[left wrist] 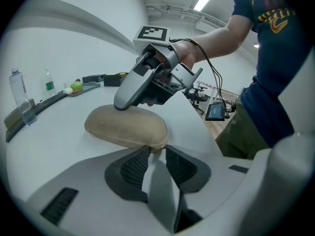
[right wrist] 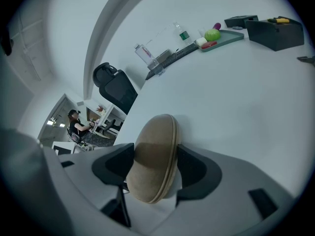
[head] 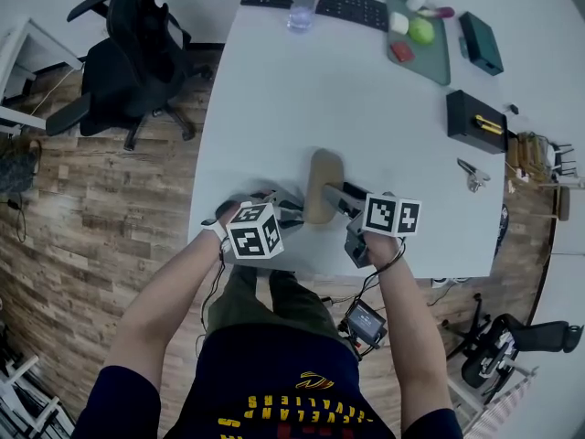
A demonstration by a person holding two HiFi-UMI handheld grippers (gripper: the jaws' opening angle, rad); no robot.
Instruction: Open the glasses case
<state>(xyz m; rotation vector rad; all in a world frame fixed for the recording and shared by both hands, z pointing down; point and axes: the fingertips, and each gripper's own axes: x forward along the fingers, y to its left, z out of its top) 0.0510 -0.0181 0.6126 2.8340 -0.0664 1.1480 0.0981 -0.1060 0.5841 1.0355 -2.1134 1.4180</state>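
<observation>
A tan oval glasses case [head: 323, 183] lies on the white table [head: 302, 90] near its front edge. My right gripper [head: 331, 193] is shut on the case's near half, and in the right gripper view its two pads press on either side of the case [right wrist: 152, 166]. My left gripper [head: 291, 210] comes in from the left at the case's near end. In the left gripper view its jaws [left wrist: 157, 154] stand narrowly open at that end of the case [left wrist: 125, 127]. A small tab at the seam sits between the tips. The right gripper [left wrist: 129, 100] rests over the case there.
At the far side stand a black keyboard [head: 315, 1], a clear bottle [head: 304, 0], a green tray [head: 430, 62] with small items and a dark case [head: 481, 42]. A black box [head: 475, 122] sits at the right. An office chair [head: 128, 58] stands left of the table.
</observation>
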